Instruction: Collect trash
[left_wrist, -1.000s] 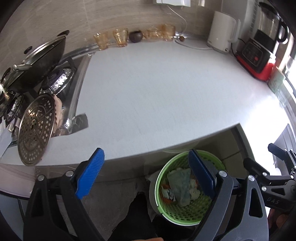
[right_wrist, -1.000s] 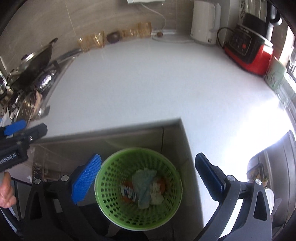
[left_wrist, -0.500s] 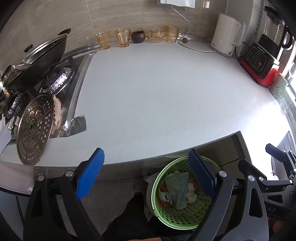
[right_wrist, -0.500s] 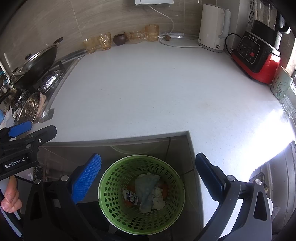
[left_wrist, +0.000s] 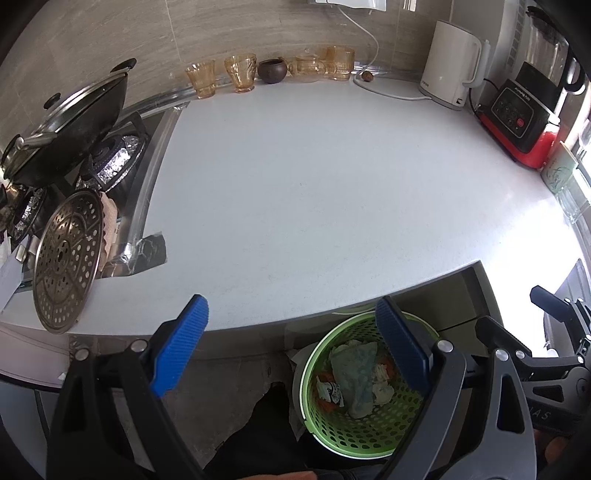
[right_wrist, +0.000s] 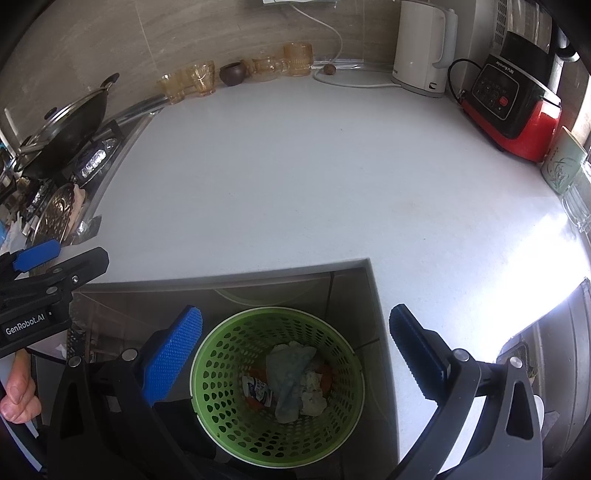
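A green perforated trash basket (right_wrist: 221, 417) stands on the floor below the counter edge; it also shows in the left wrist view (left_wrist: 314, 398). Crumpled trash (right_wrist: 291, 384) lies inside it: a pale blue-green cloth or paper, white tissue, a small wrapper and orange bits, also seen in the left wrist view (left_wrist: 354, 380). My right gripper (right_wrist: 295, 343) is open and empty, above the basket. My left gripper (left_wrist: 291, 336) is open and empty, in front of the counter edge, left of the basket. The left gripper also shows in the right wrist view (right_wrist: 55, 266).
The white countertop (left_wrist: 314, 184) carries amber glasses (left_wrist: 240, 72), a white kettle (left_wrist: 450, 79) and a red-and-black blender (left_wrist: 524, 118) along the back and right. A stove with a lidded wok (left_wrist: 70, 122) and a perforated steamer plate (left_wrist: 66, 254) lies left.
Both grippers have drawn back and up from the counter, so more of the countertop and back wall shows. The basket sits lower in both views. Both stay open.
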